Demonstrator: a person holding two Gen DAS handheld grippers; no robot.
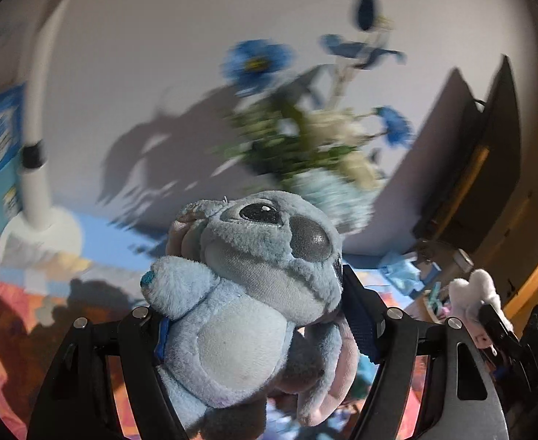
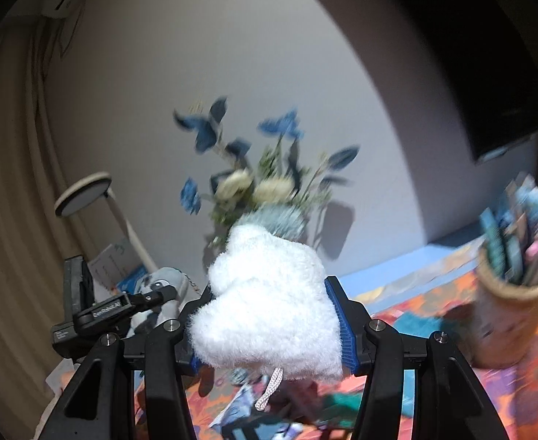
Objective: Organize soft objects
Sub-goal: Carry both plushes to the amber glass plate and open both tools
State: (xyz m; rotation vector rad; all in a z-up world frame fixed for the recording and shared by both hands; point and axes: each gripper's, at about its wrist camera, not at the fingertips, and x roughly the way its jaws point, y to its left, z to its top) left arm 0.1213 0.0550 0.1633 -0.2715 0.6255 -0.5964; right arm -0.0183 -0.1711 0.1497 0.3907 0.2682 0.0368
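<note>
My left gripper [image 1: 254, 311] is shut on a blue plush toy [image 1: 247, 293] with big black eyes, held up above the table with its face to the upper right. My right gripper [image 2: 269, 315] is shut on a fluffy white plush [image 2: 269, 311] with a white cord loop hanging below it. In the left wrist view the right gripper and its white plush [image 1: 478, 293] show at the right edge. In the right wrist view the left gripper [image 2: 159, 295] and the blue plush [image 2: 166, 286] show at the left.
A vase of blue and cream flowers [image 1: 316, 139] stands by the wall, also in the right wrist view [image 2: 261, 183]. A white lamp stand [image 1: 34, 168] is at left. A woven holder of pens [image 2: 514, 293] stands at right on the orange patterned cloth [image 2: 415, 315]. A dark screen [image 1: 489, 154] hangs at right.
</note>
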